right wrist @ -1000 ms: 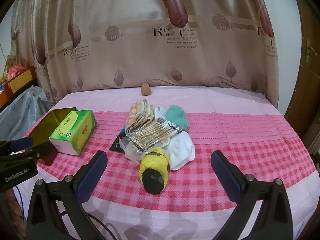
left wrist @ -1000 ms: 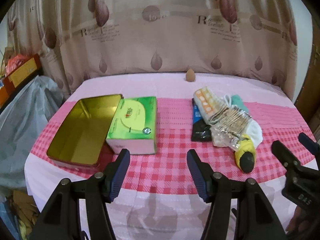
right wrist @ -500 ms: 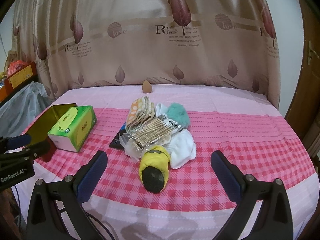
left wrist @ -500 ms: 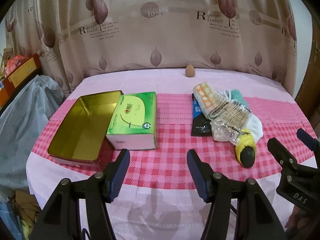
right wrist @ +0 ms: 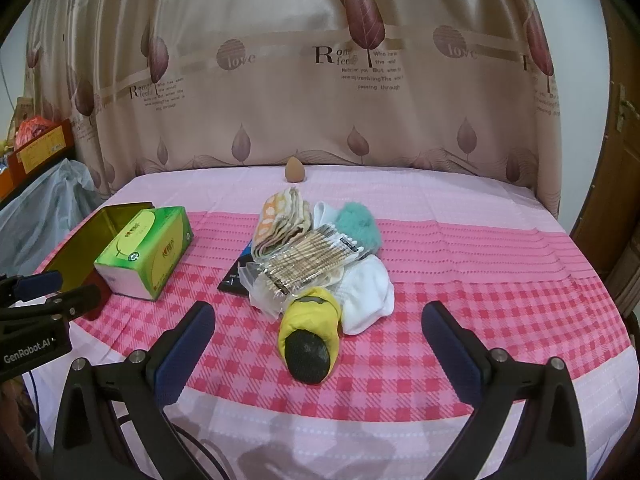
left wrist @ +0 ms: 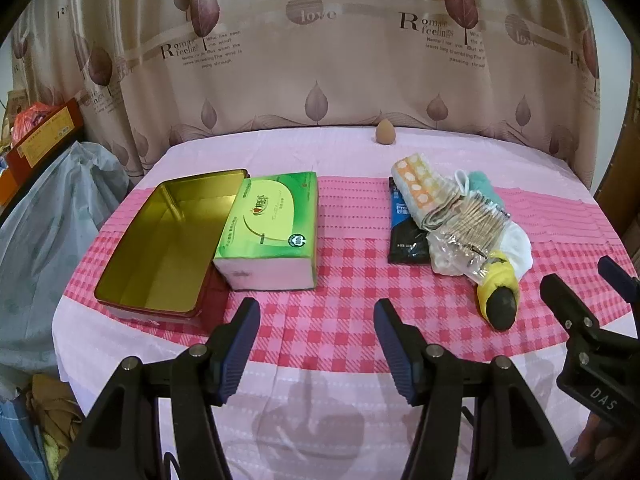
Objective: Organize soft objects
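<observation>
A pile of soft things lies mid-table: a yellow and black sock [right wrist: 311, 336] [left wrist: 498, 294], a white sock [right wrist: 366, 292], a teal fluffy item [right wrist: 357, 226], a folded dotted cloth [right wrist: 282, 220] [left wrist: 420, 186], a clear bag of cotton swabs [right wrist: 308, 260] and a dark packet [left wrist: 404, 228]. An open gold tin [left wrist: 168, 240] stands beside a green tissue box [left wrist: 272, 228] on the left. My left gripper [left wrist: 316, 320] is open and empty at the front edge. My right gripper [right wrist: 318, 332] is open, its fingers wide on either side of the yellow sock, short of it.
A brown egg-shaped sponge [right wrist: 294, 170] stands at the table's far edge by the curtain. The table [right wrist: 500, 248] has a pink checked cloth. A grey plastic bag [left wrist: 44, 216] and boxes sit off the left side. A wooden door [right wrist: 616, 184] is on the right.
Both grippers have pulled back and up a little from the table, so the objects look slightly farther away. Nothing on the table has moved.
</observation>
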